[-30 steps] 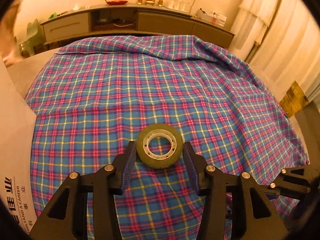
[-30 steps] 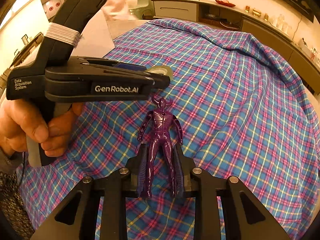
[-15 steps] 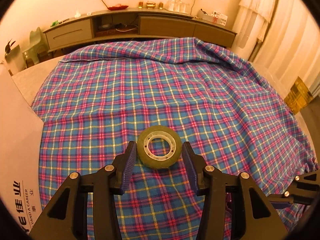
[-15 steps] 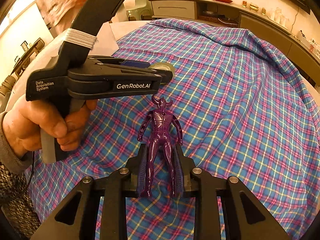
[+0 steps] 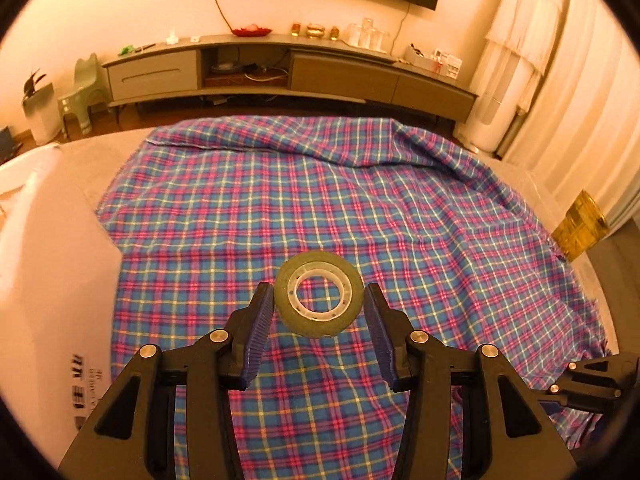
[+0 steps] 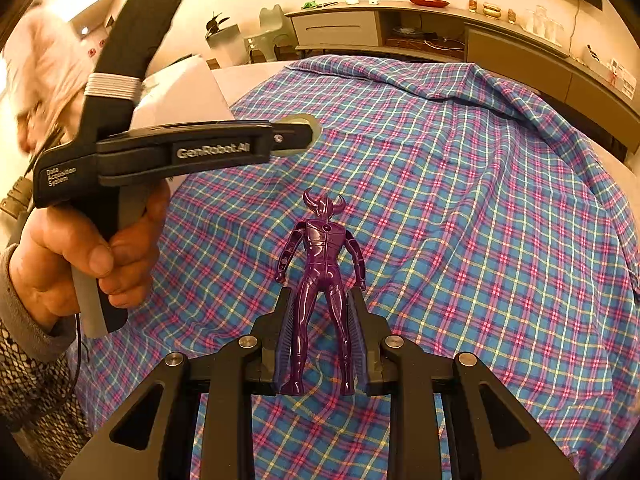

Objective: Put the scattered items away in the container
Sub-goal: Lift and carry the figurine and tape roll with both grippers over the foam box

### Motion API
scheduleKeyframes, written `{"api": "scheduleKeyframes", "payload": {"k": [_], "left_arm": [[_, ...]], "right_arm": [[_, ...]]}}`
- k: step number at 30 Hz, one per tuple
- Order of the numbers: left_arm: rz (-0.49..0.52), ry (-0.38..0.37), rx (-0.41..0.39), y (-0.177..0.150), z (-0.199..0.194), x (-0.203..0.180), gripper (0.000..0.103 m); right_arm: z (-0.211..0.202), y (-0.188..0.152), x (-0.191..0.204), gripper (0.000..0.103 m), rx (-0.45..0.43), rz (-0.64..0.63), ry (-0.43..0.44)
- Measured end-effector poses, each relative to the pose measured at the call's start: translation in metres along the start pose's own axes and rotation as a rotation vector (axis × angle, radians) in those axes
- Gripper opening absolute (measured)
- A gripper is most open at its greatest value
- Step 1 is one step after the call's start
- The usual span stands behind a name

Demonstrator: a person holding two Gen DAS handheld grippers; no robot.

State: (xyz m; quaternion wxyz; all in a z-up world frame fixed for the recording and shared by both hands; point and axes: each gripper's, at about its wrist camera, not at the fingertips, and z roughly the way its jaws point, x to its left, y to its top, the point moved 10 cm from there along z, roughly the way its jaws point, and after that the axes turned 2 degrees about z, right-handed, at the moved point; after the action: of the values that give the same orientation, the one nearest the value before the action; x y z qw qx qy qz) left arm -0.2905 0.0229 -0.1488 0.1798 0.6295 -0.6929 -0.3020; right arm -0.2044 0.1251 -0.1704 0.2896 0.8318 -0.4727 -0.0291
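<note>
Since the earlier frames both tools have lifted: the plaid cloth (image 5: 400,208) sits further below, more of the far cabinet (image 5: 288,72) shows, and the white box (image 5: 48,264) stays at the left edge. The left gripper (image 5: 319,308), jaws wide, clamps the tape roll (image 5: 319,300) at centre frame. The right gripper (image 6: 319,332), jaws narrow, pinches the purple figure (image 6: 320,272) by its legs, lower centre.

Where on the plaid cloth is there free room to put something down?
The cloth is bare from the tape to its rumpled far edge, and rightward to its right hem. It is crowded near the white box at left, where both grippers hold the tape and the figure.
</note>
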Motion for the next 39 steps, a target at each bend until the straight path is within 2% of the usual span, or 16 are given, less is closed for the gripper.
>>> {"api": "scheduleKeyframes", "payload": {"k": [11, 20, 29, 39], "left_arm": [[-0.002, 0.016, -0.067, 0.003, -0.060, -0.001, 0.048], [-0.026, -0.012, -0.152, 0.008, -0.126, 0.007, 0.048], [-0.060, -0.026, -0.193, 0.007, -0.165, 0.025, 0.048], [-0.120, -0.054, -0.243, -0.001, -0.206, 0.046, 0.048]], "right_arm": [[-0.032, 0.006, 0.016, 0.028, -0.076, 0.023, 0.024], [-0.056, 0.007, 0.060, 0.028, -0.157, 0.028, 0.041], [-0.069, -0.012, 0.101, 0.028, -0.195, 0.071, 0.070], [-0.083, -0.016, 0.133, 0.028, -0.227, 0.115, 0.097]]}}
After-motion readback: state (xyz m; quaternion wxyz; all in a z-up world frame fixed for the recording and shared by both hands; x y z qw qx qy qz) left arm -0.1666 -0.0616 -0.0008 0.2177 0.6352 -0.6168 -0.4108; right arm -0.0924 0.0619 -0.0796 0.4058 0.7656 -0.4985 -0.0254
